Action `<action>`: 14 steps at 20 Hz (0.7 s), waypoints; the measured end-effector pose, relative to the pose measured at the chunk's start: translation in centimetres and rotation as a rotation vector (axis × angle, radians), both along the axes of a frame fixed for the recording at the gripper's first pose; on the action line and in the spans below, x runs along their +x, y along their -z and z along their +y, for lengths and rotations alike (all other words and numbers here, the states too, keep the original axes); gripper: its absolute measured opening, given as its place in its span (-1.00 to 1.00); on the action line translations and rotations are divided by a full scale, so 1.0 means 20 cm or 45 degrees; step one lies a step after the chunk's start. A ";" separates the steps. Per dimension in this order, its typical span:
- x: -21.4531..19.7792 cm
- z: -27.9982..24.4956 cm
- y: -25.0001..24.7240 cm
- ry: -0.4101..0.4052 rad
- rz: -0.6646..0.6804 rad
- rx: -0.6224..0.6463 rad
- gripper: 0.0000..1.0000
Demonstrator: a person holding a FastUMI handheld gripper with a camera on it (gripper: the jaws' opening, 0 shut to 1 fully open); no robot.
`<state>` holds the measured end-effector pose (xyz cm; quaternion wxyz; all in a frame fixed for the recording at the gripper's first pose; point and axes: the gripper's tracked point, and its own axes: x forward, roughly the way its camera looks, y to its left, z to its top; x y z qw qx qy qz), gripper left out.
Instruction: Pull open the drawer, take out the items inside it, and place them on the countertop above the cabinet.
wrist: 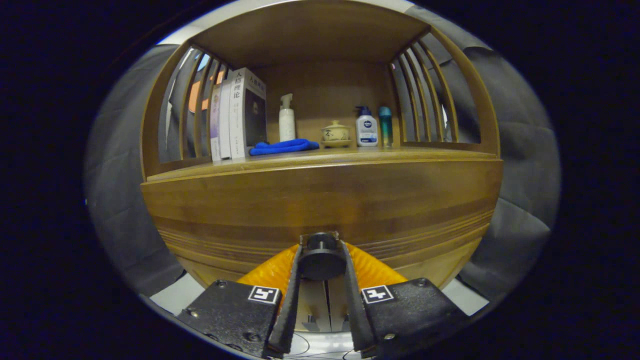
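Note:
A wooden cabinet fills the view, and its drawer front (320, 205) is a wide brown panel right ahead of me. A round dark knob (321, 256) juts from the lower middle of that panel. My gripper (321, 260) is shut on the knob, one finger pressing each side of it. The drawer looks closed, so its contents are hidden. Above the panel runs the countertop (415, 152), a wooden shelf under a roofed, slatted top.
On the countertop stand upright books (239, 117) at the left, a folded blue cloth (283, 146), a white pump bottle (286, 120), a small lidded cup on a saucer (335, 133), a white lotion bottle (366, 127) and a teal bottle (385, 125). Slatted side rails enclose both ends.

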<state>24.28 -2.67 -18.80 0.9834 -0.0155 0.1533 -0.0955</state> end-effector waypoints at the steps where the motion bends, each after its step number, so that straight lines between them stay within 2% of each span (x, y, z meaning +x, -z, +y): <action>1: -0.01 0.00 0.01 -0.002 0.004 -0.026 -0.12; 7: -0.08 -0.01 0.01 -0.015 0.002 -0.038 -0.27; 10: -0.28 0.01 0.00 -0.025 0.000 -0.020 -0.27; 14: -0.43 0.03 0.00 -0.047 0.004 -0.029 -0.27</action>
